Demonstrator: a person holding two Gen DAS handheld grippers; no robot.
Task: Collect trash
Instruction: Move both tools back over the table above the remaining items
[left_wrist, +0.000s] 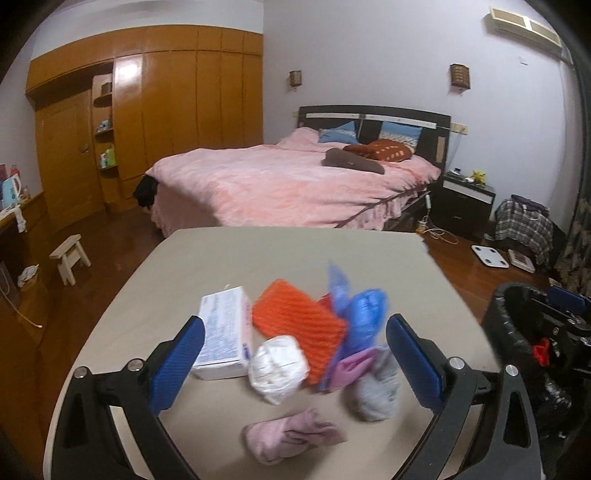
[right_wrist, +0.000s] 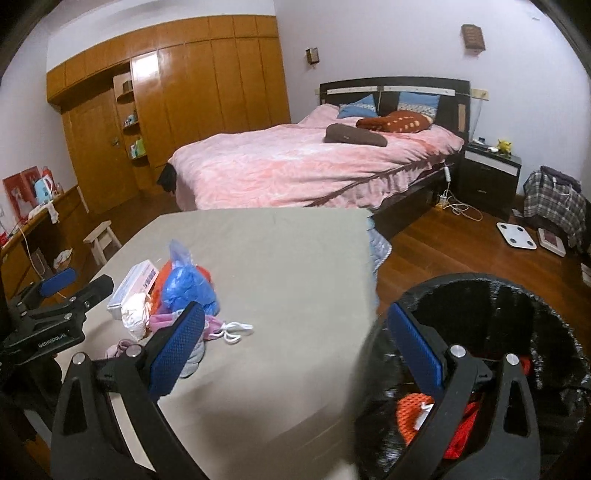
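Note:
A pile of trash lies on the beige table (left_wrist: 258, 251): a white box (left_wrist: 223, 328), an orange mesh piece (left_wrist: 299, 321), a crumpled white wad (left_wrist: 277, 365), a blue plastic bag (left_wrist: 364, 314), a grey wad (left_wrist: 376, 395) and a pink cloth (left_wrist: 291, 435). My left gripper (left_wrist: 295, 358) is open just above the pile, holding nothing. My right gripper (right_wrist: 295, 354) is open and empty at the table's right edge, over the rim of a black-lined bin (right_wrist: 517, 295) with orange and red trash (right_wrist: 413, 410) inside. The pile also shows in the right wrist view (right_wrist: 184, 291).
A pink bed (left_wrist: 288, 184) stands behind the table. A wooden wardrobe (left_wrist: 166, 110) is at the left, a small stool (left_wrist: 70, 258) on the wooden floor. A nightstand (left_wrist: 465, 199), a scale (left_wrist: 491, 254) and a plaid bag (left_wrist: 524, 225) are at the right.

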